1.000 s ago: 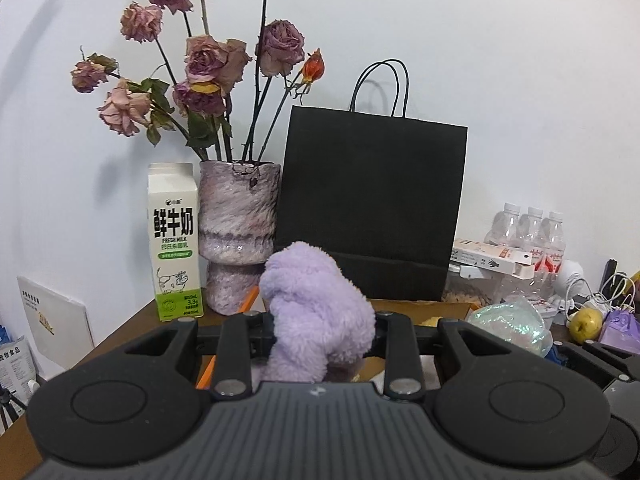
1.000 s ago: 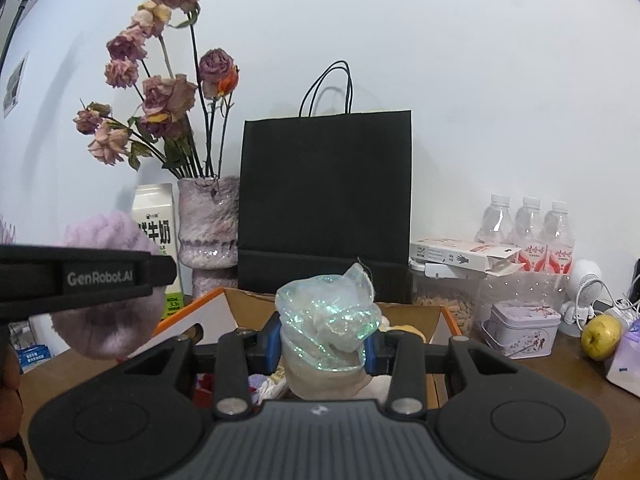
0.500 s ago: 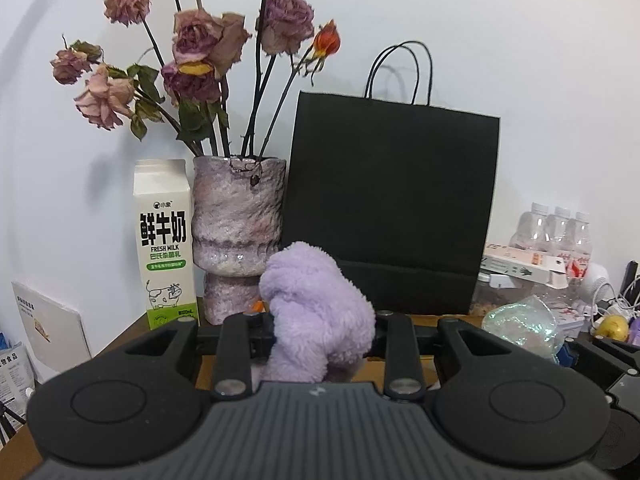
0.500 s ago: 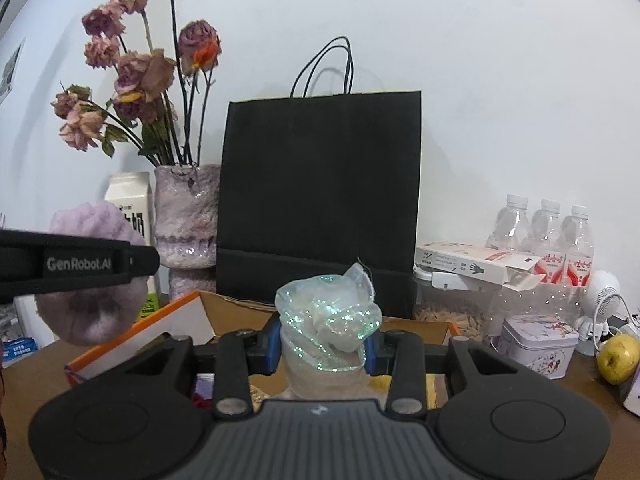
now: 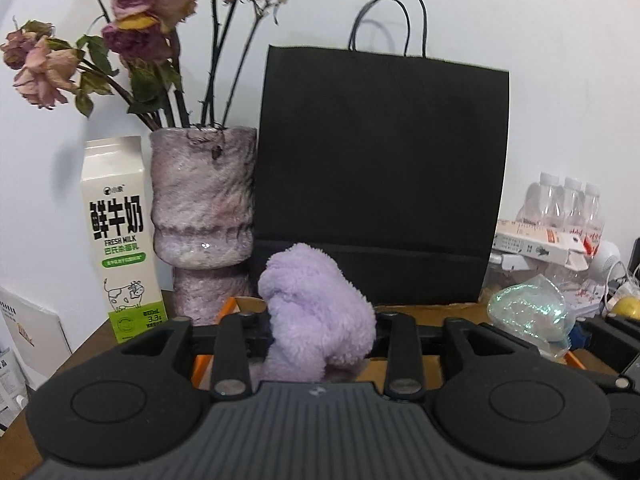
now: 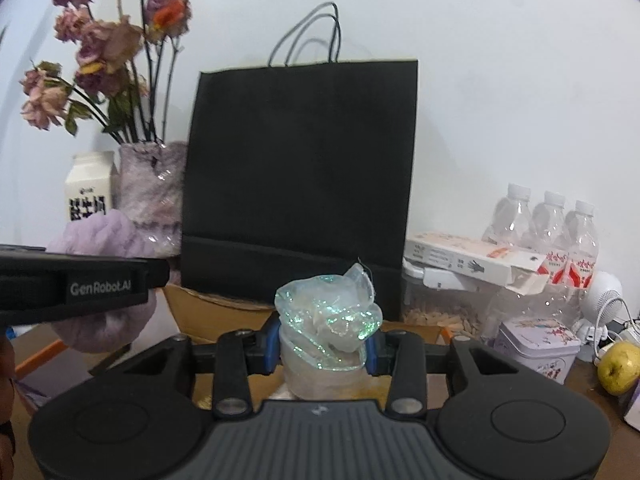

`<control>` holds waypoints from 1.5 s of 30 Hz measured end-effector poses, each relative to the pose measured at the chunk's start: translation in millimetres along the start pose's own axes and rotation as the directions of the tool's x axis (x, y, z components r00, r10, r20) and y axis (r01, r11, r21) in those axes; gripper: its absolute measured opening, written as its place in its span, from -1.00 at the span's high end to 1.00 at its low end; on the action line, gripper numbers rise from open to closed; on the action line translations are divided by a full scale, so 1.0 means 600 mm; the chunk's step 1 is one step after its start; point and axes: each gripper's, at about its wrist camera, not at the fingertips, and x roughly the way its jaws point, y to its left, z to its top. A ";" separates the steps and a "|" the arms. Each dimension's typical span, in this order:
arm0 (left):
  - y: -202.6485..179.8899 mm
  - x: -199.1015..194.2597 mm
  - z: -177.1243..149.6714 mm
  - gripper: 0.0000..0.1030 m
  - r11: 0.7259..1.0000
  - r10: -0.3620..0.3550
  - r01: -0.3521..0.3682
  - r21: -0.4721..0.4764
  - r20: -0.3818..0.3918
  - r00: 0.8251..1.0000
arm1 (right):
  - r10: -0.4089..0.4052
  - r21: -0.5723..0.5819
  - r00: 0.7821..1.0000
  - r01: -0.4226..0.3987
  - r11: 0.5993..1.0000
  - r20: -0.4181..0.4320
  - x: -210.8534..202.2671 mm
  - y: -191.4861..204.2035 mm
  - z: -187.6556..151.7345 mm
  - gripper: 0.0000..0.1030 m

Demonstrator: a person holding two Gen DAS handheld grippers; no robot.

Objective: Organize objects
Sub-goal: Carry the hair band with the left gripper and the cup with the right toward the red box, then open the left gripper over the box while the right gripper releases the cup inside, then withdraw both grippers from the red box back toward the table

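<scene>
The left hand-held gripper [image 5: 318,326] is clamped on a fluffy purple cloth [image 5: 316,316] before the black paper bag [image 5: 380,176]; the right hand-held gripper [image 6: 322,346] is clamped on an iridescent plastic bundle [image 6: 328,316] facing the same bag.

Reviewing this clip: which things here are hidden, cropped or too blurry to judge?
- Cardboard box interior: both wrist views, blocked by the gripper bodies and held items.
- Lower part of the purple fluffy item: left view, behind the left gripper.
- What the iridescent plastic bundle in the right gripper wraps: unclear.
- Black paper bag contents: opaque.
- Dried roses: tops cut off by the left view's edge.
</scene>
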 end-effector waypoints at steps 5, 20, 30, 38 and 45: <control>0.001 -0.015 -0.003 -1.00 1.000 0.019 -0.019 0.003 0.073 0.997 | -0.035 -0.003 0.999 0.034 0.999 -0.029 0.002 -0.007 -0.003 -0.70; 0.004 -0.022 0.002 -1.00 0.999 0.050 -0.050 -0.002 0.067 0.996 | -0.037 0.030 0.999 0.037 0.999 -0.021 -0.012 -0.021 -0.001 -1.00; 0.009 -0.079 0.004 -1.00 0.999 0.041 -0.041 -0.009 0.071 0.997 | -0.021 0.021 1.000 0.021 1.000 -0.003 -0.067 -0.023 0.002 -1.00; 0.034 -0.166 -0.007 -1.00 0.998 0.052 -0.051 -0.020 0.050 0.997 | 0.005 0.010 1.000 -0.005 1.000 0.002 -0.151 -0.014 -0.003 -1.00; 0.054 -0.264 -0.029 -1.00 0.997 0.076 -0.075 -0.017 0.020 0.997 | 0.045 0.026 0.999 -0.045 0.999 -0.006 -0.254 -0.002 -0.012 -1.00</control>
